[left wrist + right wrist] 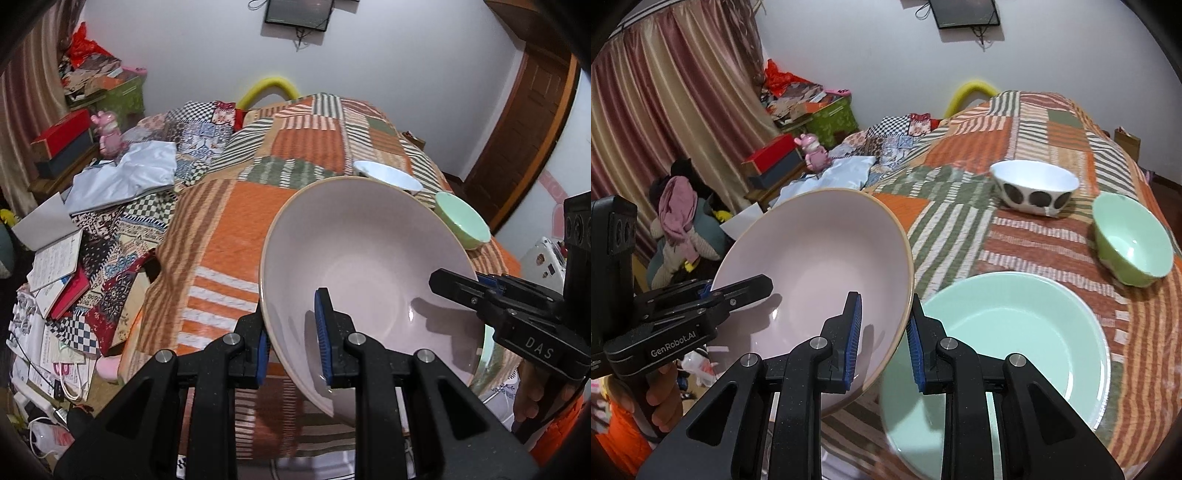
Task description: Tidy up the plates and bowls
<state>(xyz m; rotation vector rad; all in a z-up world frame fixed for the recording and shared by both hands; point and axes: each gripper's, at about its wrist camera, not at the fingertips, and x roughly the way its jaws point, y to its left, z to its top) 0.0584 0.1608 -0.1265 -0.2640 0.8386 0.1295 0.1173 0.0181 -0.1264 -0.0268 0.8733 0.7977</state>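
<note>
A large pale pink deep plate (362, 258) (820, 251) hangs tilted above the near edge of the table, held from both sides. My left gripper (291, 332) is shut on its left rim; in the right wrist view the left gripper (753, 288) shows at the left. My right gripper (882, 339) is shut on the opposite rim, and the right gripper (458, 288) shows at the right of the left wrist view. Just right of the pink plate, a mint green plate (1015, 339) lies on the cloth. Beyond it stand a green bowl (1130, 240) (461, 221) and a white bowl with black dots (1034, 188) (388, 175).
An orange, green and white patchwork cloth (221, 240) (1015, 122) covers the table. To its left lie books and papers (55, 266), a red box (772, 155) and a pink toy (814, 151). A wooden door (524, 122) is at the right. A person's hand (661, 391) grips the left handle.
</note>
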